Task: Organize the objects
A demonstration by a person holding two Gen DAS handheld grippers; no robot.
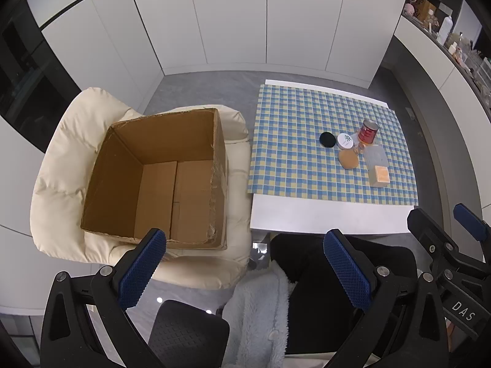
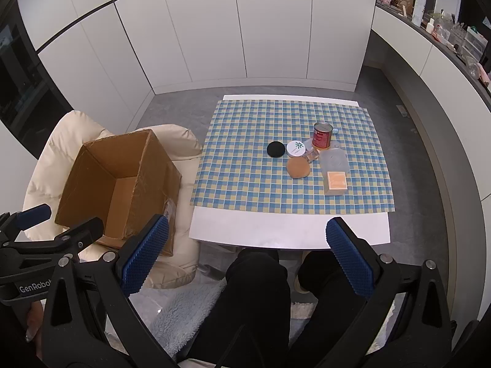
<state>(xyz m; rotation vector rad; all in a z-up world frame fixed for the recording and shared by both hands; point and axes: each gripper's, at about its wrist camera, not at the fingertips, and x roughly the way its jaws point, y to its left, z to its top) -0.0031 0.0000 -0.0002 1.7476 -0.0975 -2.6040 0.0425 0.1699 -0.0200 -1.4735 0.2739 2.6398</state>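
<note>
Nearest to us, both grippers hang above the person's lap with nothing between their blue pads. The left gripper (image 1: 245, 271) has its jaws wide apart over dark trousers and a pale fleece (image 1: 260, 312); the right gripper (image 2: 248, 259) is spread just as wide over the knees (image 2: 260, 279). Each gripper shows at the edge of the other's view.

We take the table (image 2: 288, 230) as our landmark. It is white, with one blue-and-yellow checked cloth (image 2: 245, 165) covering all but its near strip. Just left of the table stands one cream armchair (image 1: 58, 165), and on its seat sits one open cardboard box (image 1: 159, 178), brown, its flaps torn off along a ragged rim, its inside bare.

On the table, toward its right half, we count seven things in a tight cluster. Closest to the near edge is one small cube with an orange top (image 2: 336, 182). Behind it lies one clear plastic lid or case (image 2: 334, 161), and to its left one tan round puff (image 2: 298, 167). Further back sit one black disc (image 2: 275, 149) and, touching it, one white round tin with a green leaf mark (image 2: 296, 148). One small clear jar (image 2: 312, 154) stands between the tin and the farthest piece, one red can (image 2: 322, 135), upright.

Beyond the table are white cabinet doors (image 2: 214, 30), and a cluttered shelf (image 2: 445, 30) runs along the right wall.
</note>
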